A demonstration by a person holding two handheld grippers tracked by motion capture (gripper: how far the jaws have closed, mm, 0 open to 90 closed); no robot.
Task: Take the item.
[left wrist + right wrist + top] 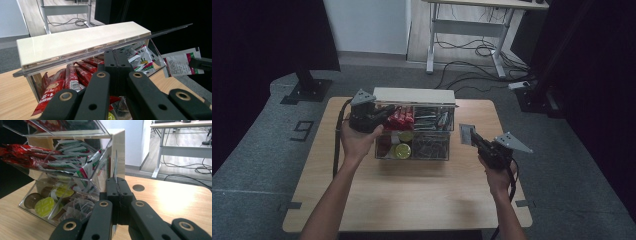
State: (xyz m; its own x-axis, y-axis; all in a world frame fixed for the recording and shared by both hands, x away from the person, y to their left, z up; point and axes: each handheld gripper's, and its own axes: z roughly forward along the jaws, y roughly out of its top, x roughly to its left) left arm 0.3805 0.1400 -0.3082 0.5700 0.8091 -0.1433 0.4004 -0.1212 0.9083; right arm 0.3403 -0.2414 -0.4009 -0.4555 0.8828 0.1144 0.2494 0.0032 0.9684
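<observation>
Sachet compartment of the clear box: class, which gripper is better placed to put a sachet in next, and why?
Right. The right gripper already pinches a white sachet beside the box, while the left gripper seems occupied holding the lid open.

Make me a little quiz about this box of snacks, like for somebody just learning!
1. What does the right gripper hold?
A) a white sachet
B) a yellow capsule
C) nothing
2. True or false: the red sachets lie on the bare table.
3. Fill in "above" or "below": in the clear box, the capsules lie ___ the sachets.

Key: 1 A; 2 false; 3 below.
</observation>
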